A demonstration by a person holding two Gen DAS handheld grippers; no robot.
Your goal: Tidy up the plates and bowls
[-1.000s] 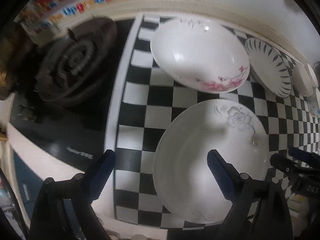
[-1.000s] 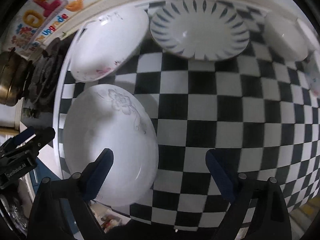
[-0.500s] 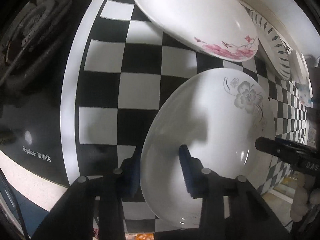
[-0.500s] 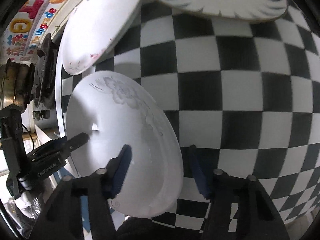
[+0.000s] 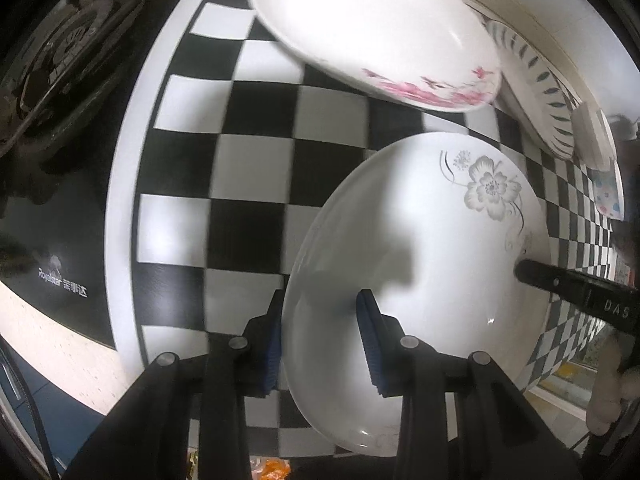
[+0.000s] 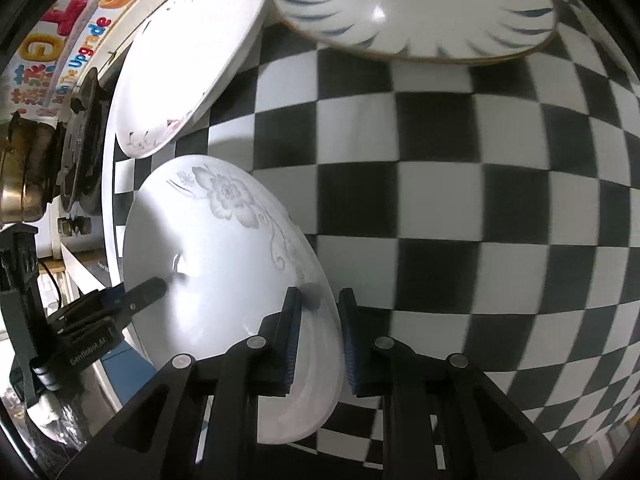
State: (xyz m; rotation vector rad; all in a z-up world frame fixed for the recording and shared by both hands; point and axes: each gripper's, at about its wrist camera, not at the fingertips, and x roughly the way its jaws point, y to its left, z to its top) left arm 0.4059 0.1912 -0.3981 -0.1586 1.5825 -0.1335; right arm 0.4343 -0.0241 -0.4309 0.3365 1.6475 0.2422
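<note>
1. Black-and-white checkered countertop mat [image 5: 256, 168] [image 6: 440, 200] spread across the whole work area, glossy black stove top [image 5: 52, 184] along its left edge with a round burner grate [image 5: 56, 48] on it.
2. Left gripper [image 5: 320, 340] pinched onto the near-left rim of the white plate with a grey flower print [image 5: 420, 272]: one blue pad [image 5: 274, 352] under the rim, the other on the plate's inner face.
3. Right gripper [image 6: 318, 336] clamped on the opposite rim of that same grey-flower plate [image 6: 216, 264], blue pads [image 6: 294, 336] squeezing the edge from both sides.
4. Looked tilted in both wrist views, that plate, held between the two tools just over the mat. Couldn't tell whether any part of it touched the mat.
5. Just behind it: white plate with pink blossoms [image 5: 376, 36] [image 6: 188, 64], near but apart from the held one.
6. Further right: blue-striped plate [image 5: 536, 100] [image 6: 416, 4], rim just beside the pink one.
7. Beyond that, small white dish [image 5: 596, 140] and a dotted bowl [image 5: 608, 196], only edges visible.
8. Colourful lettered sticker [image 6: 64, 40] on the wall behind the stove.
</note>
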